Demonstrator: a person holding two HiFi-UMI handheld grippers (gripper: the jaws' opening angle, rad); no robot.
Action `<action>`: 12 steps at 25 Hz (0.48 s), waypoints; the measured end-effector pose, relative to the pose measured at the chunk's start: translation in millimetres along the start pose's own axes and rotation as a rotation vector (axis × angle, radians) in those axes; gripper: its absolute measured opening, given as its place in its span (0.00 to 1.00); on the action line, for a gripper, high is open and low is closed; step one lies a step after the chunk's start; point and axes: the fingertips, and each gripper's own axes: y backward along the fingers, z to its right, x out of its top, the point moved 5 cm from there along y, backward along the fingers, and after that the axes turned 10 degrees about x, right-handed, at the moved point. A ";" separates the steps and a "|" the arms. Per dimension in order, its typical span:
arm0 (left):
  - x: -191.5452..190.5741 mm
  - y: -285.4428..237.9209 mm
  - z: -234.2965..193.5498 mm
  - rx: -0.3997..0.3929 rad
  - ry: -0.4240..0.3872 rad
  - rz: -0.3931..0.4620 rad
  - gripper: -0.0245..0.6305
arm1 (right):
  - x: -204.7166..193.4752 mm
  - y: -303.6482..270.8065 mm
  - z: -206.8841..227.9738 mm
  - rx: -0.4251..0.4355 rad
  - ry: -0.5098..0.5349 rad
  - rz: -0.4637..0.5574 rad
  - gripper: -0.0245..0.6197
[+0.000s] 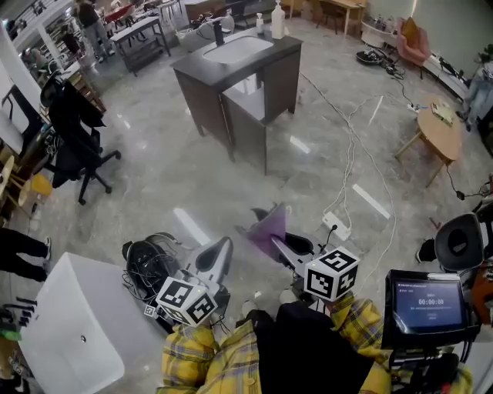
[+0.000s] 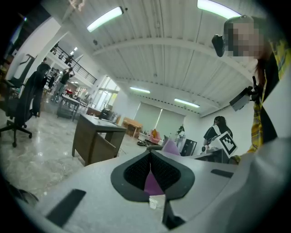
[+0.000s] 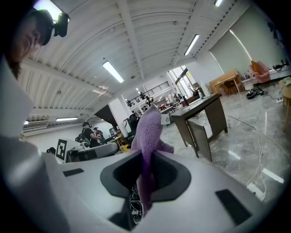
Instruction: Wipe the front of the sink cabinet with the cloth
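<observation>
Wiping not started: right gripper (image 3: 145,159) clamped on purple cloth (image 3: 148,129), left gripper (image 2: 150,155) closed empty, sink cabinet (image 1: 258,88) well off at 12 o'clock.

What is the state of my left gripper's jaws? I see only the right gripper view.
Observer: Shut. In the left gripper view, the left gripper has its tips together.
Operator: Thank you. The right gripper holds the cloth. What is on top of the cabinet?
Observer: The head view shows a sink set in its top, with a white bottle at the back corner.
Operator: Is something on the floor near me?
Observer: Yes. A tangle of black cables lies just left of the left gripper.
</observation>
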 end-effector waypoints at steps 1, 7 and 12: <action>-0.7 -0.5 -0.9 0.000 0.000 -0.001 0.05 | -0.2 -0.8 0.8 0.002 -0.004 0.002 0.12; -4.1 0.8 -10.3 0.005 0.009 -0.003 0.05 | -5.2 -8.5 3.3 0.002 -0.014 -0.006 0.12; -3.2 8.7 -15.3 0.012 0.030 -0.003 0.05 | -8.3 -13.7 -3.6 0.001 -0.012 -0.025 0.12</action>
